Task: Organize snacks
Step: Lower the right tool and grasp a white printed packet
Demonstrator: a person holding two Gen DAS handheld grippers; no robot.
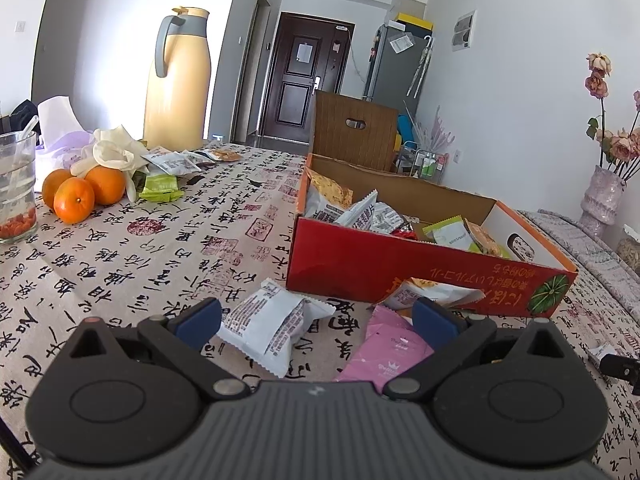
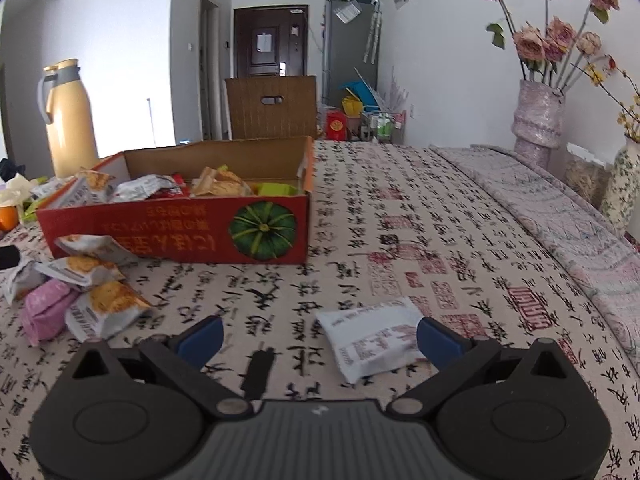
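A red cardboard box [image 1: 420, 276] [image 2: 176, 236] holds several snack packets on the calligraphy tablecloth. My left gripper [image 1: 316, 324] stands open just above the cloth, with a white snack packet [image 1: 272, 328] lying between its blue pads and a pink packet [image 1: 384, 352] by the right pad. My right gripper [image 2: 320, 338] is open too; a white packet [image 2: 372, 338] lies on the cloth close to its right pad. Several orange-and-white packets [image 2: 104, 308] and a pink one [image 2: 46, 312] are heaped left of it, by the box front.
Three oranges [image 1: 80, 196], a glass [image 1: 14, 188], a green packet [image 1: 160, 188] and more packets lie at the far left by a cream thermos jug [image 1: 178, 84]. A vase of dried roses [image 2: 538, 120] stands at the right wall. A brown chair back [image 2: 272, 106] rises behind the box.
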